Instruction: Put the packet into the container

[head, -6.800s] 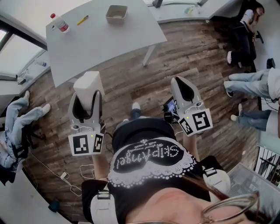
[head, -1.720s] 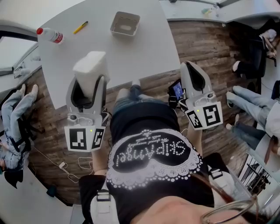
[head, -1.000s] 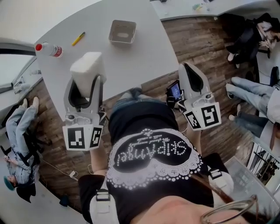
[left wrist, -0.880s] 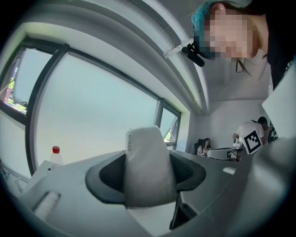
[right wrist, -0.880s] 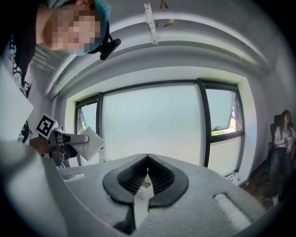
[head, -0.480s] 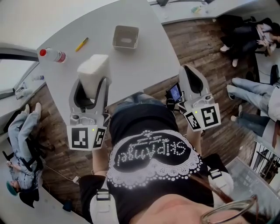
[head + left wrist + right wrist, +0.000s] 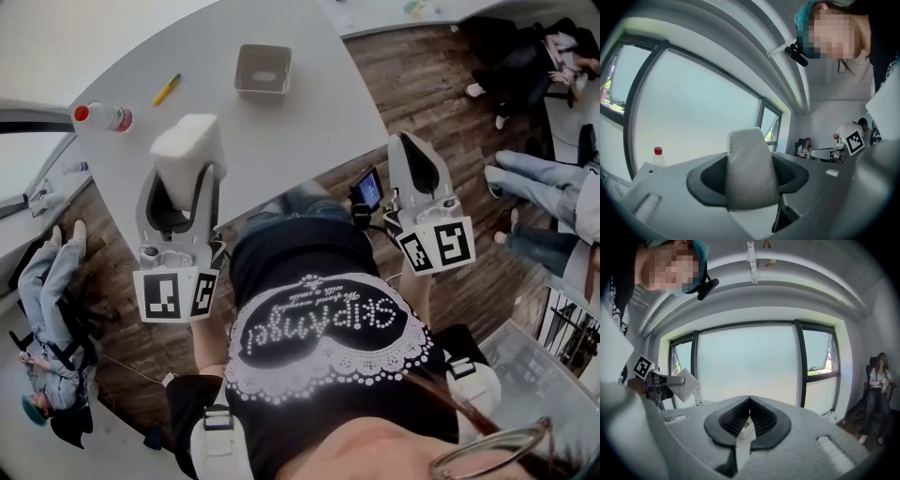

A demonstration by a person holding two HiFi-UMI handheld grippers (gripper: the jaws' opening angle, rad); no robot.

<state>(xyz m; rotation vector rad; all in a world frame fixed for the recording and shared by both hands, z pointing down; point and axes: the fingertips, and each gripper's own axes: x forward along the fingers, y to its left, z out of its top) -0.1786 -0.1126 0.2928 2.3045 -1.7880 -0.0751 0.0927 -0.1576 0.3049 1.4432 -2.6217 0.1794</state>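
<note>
My left gripper (image 7: 185, 176) is shut on a white packet (image 7: 187, 150), which stands upright between the dark pads and sticks out past the tips. In the left gripper view the packet (image 7: 750, 168) fills the gap between the jaws. It hangs over the near left part of the grey table (image 7: 281, 141). The container (image 7: 262, 68), a small grey open box, sits farther back on the table, up and right of the packet. My right gripper (image 7: 409, 145) is shut and empty, off the table's right edge over the floor; its jaws (image 7: 749, 401) meet at the tips.
A clear bottle with a red cap (image 7: 101, 115) and a yellow pen (image 7: 167, 88) lie at the table's far left. Seated people (image 7: 534, 187) are at the right over the wooden floor. A second desk (image 7: 394, 14) runs along the back.
Since the oldest frames the table has come closer, now under the left gripper. Over the last second only the view shifts slightly; the packet stays gripped and the right jaws stay shut.
</note>
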